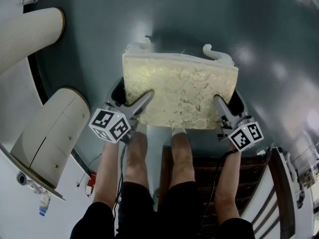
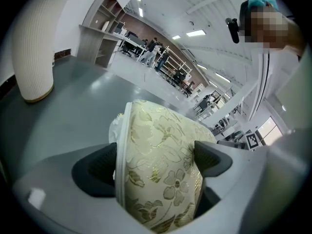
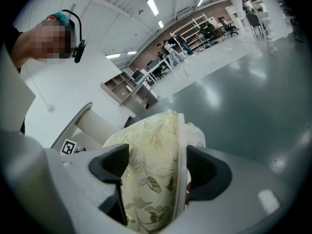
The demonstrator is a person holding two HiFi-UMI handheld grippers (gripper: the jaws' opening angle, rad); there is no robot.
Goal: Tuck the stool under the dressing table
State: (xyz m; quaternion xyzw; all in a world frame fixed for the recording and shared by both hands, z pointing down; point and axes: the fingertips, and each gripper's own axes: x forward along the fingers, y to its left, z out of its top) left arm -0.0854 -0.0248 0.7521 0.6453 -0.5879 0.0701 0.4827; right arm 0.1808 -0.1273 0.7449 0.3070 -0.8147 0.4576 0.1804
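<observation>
Left hand-held gripper point(image 2: 158, 165) and right hand-held gripper point(image 3: 156, 167) are clamping opposite sides of the stool point(image 1: 179, 96) | even pressure and a level, straight carry are looking key.

There is one cream, gold-flowered cushioned stool point(image 1: 179, 91), two grey two-jaw grippers at its sides, the left gripper point(image 1: 148, 94) and the right gripper point(image 1: 216, 99), and, left of the stool, one ribbed cream column point(image 1: 30, 34) and one curved cream cabinet point(image 1: 50, 133).
</observation>
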